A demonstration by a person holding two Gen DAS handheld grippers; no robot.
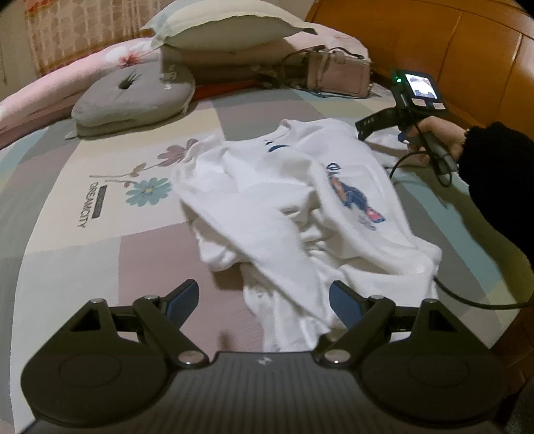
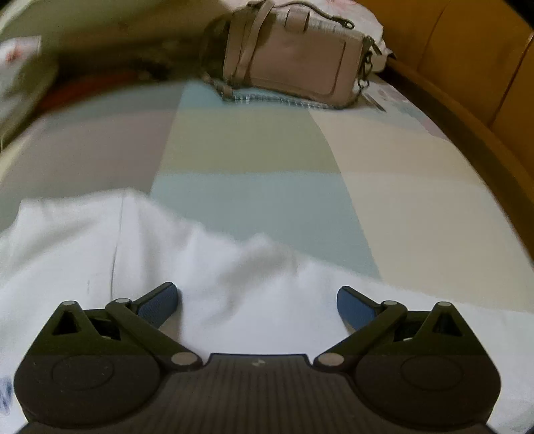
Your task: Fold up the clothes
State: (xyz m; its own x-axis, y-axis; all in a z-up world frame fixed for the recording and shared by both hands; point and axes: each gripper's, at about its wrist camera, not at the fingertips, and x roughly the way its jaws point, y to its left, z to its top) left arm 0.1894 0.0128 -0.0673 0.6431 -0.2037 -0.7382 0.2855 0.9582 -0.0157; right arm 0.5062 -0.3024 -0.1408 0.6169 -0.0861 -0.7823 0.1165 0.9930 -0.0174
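On the patchwork bedspread [image 1: 100, 267] lies a crumpled white shirt [image 1: 283, 207] with a blue and red print on its chest, spread across the middle of the bed. My left gripper [image 1: 263, 300] hangs low over the near hem of it, fingers spread wide, the right blue pad [image 1: 343, 302] just over a fold of cloth, nothing pinched. My right hand [image 1: 440, 140], in a black sleeve [image 1: 500, 173], comes in from the right side and holds its tool by the handle at the far edge of the shirt, its small screen lit and a black cable trailing down across the bedspread. From the right wrist view, my right gripper [image 2: 258, 303] is also spread apart, low over white cloth [image 2: 133, 253], gripping nothing. Beyond it a beige handbag [image 2: 293, 56] sits near the wooden headboard [image 2: 467, 66]. A grey cushion [image 1: 133, 96] and a pillow [image 1: 227, 23] lie at the head of the bed.
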